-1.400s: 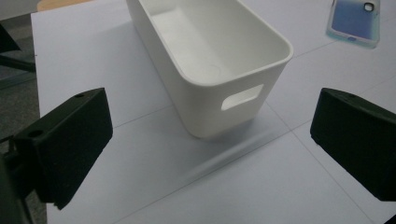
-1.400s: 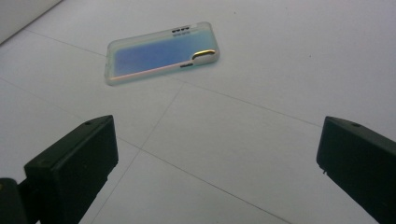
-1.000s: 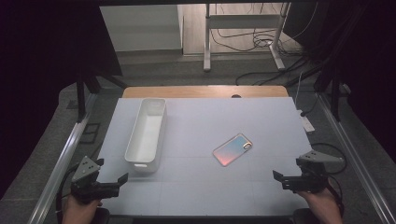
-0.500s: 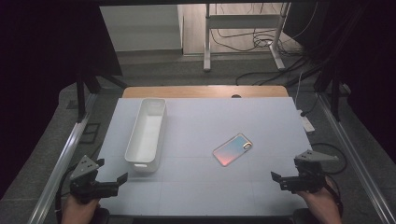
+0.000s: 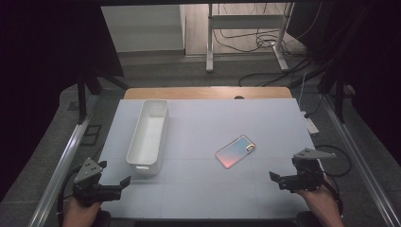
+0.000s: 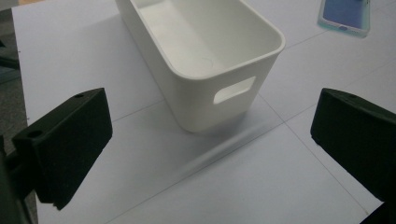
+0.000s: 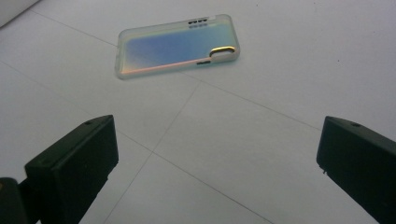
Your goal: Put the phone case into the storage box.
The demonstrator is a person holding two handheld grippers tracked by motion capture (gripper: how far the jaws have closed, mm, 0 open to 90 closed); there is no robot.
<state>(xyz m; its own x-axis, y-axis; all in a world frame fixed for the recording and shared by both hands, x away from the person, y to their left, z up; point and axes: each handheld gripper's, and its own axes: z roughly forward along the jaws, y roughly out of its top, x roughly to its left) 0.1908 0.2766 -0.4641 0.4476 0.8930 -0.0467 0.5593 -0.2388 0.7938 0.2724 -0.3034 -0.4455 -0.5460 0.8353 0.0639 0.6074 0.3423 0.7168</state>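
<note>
Black jaws spread wide on the right gripper [image 5: 279, 178], nearest the phone case [image 5: 235, 151]; the left gripper [image 5: 120, 183], likewise apart, waits by the white bin [image 5: 147, 136]. Beyond, the case lies flat right of the bin: approach low, straddle its narrow width, pinch squarely.

Bare bench [image 5: 265, 127] lies open around the phone case [image 5: 235, 151]. The white bin [image 5: 148, 135] blocks the left side.
</note>
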